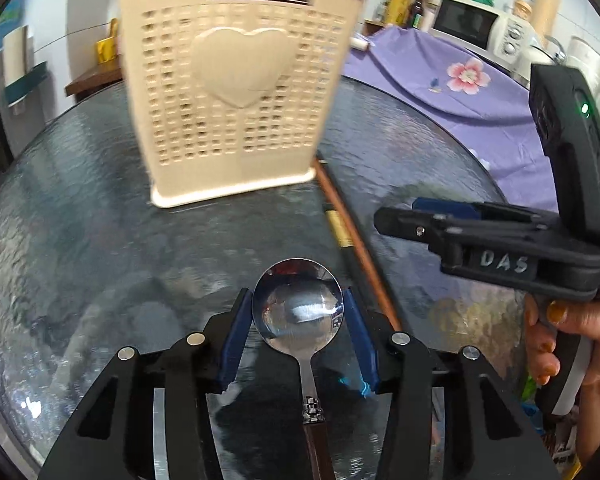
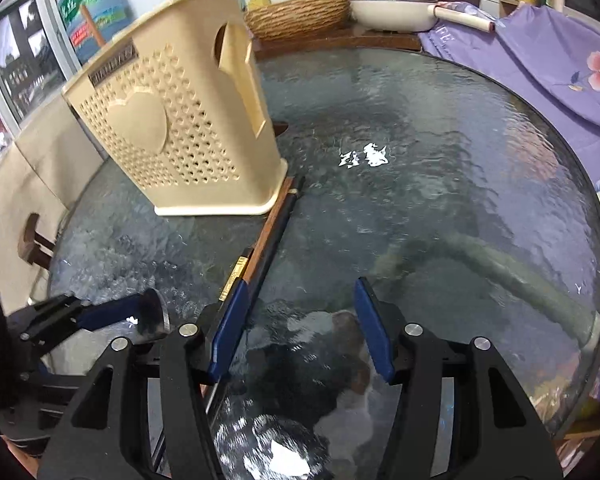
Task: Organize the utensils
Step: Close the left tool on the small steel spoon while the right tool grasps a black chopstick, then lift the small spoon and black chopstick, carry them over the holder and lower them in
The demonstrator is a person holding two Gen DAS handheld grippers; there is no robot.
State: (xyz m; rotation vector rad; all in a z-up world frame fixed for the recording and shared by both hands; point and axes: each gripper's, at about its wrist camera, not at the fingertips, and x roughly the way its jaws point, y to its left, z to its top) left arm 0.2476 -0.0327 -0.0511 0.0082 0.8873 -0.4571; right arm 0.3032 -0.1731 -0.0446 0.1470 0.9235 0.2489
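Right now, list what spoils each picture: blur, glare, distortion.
Left wrist view: the beige utensil holder is smeared by motion blur, while the spoon between the left gripper pads stays sharp and mirrors a bright highlight. Right wrist view: white glare patches on the glass table, and the table rim bows under fisheye distortion. Both views darken at the corners.

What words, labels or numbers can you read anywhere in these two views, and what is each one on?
"DAS": raised letters on the black body of the right gripper, seen from the left wrist view.
Dark label strip on the cream perforated plastic utensil holder: blurred, unreadable.
Green and red label on the blue water jug: too blurred to read.
Gold band on the dark chopsticks: no legible text.
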